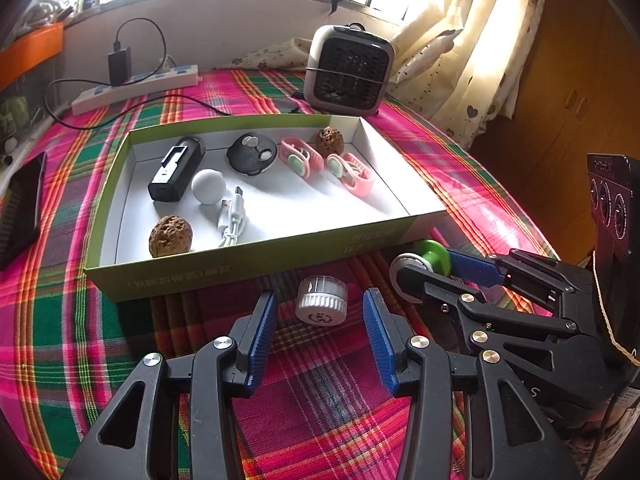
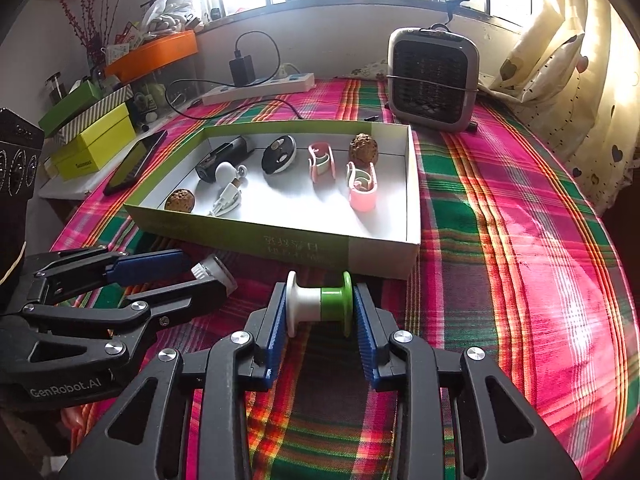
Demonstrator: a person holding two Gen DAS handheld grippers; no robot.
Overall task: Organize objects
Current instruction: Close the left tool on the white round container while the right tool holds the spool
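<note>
A small knurled cap (image 1: 322, 300) with a clear top lies on the plaid cloth just in front of the green box (image 1: 240, 270). My left gripper (image 1: 320, 297) stands open around the cap, and its blue pads do not touch it. To the right, my right gripper (image 2: 320, 289) is shut on a white-and-green spool (image 2: 320, 304), a pad pressing on each flange. In the left wrist view the right gripper (image 1: 426, 266) shows beside the box's front corner. The box (image 2: 280, 244) holds two walnuts, two pink clips, a white ball, a cable and black gadgets.
A small grey heater (image 1: 348, 70) stands behind the box. A power strip (image 1: 136, 88) with a charger lies at the back left. A dark phone (image 2: 136, 162) lies left of the box, with stacked boxes (image 2: 96, 136) beyond it. A curtain (image 1: 472, 52) hangs at the right.
</note>
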